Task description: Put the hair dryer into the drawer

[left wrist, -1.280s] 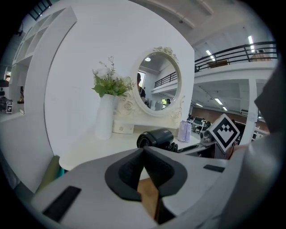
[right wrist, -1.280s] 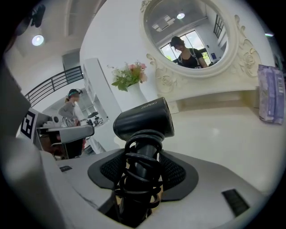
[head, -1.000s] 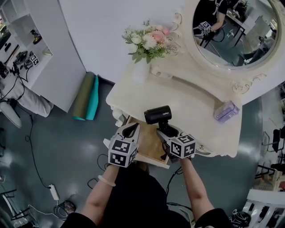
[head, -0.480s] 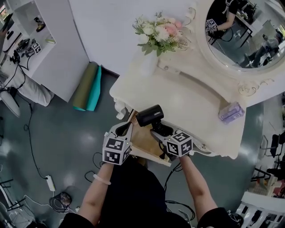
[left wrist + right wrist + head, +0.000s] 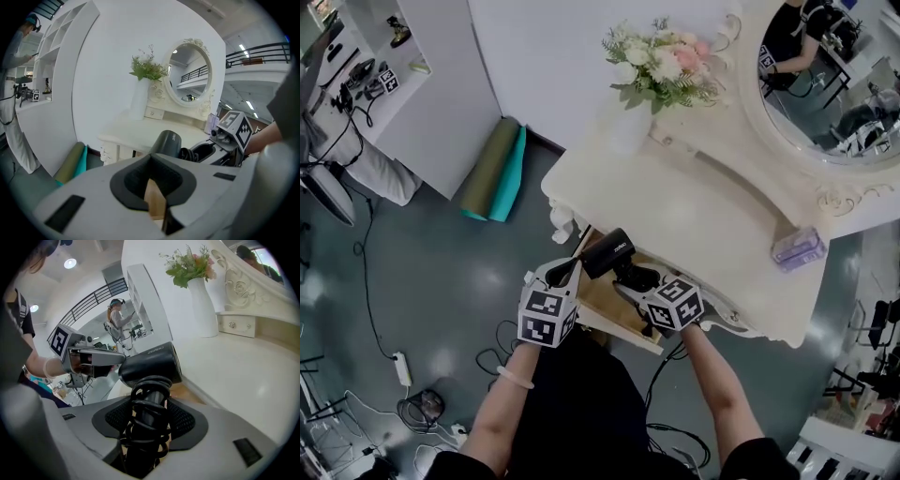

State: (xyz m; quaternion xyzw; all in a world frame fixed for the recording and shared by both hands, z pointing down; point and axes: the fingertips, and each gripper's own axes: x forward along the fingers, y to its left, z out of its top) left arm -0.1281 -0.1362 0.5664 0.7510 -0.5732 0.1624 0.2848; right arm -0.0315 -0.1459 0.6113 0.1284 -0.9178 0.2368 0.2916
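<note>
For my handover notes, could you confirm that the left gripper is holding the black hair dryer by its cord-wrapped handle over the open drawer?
Not the left: the right gripper has its fingers closed on the cord-wrapped handle of the hair dryer, as the right gripper view shows. It is held over the open drawer; the left gripper holds nothing.

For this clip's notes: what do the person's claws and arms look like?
The left claw and right claw have pale grey bodies with black textured linings. Each carries a white cube printed with black square markers. The forearms are bare. A pale bracelet circles the left wrist, and the sleeves are short and black.
</note>
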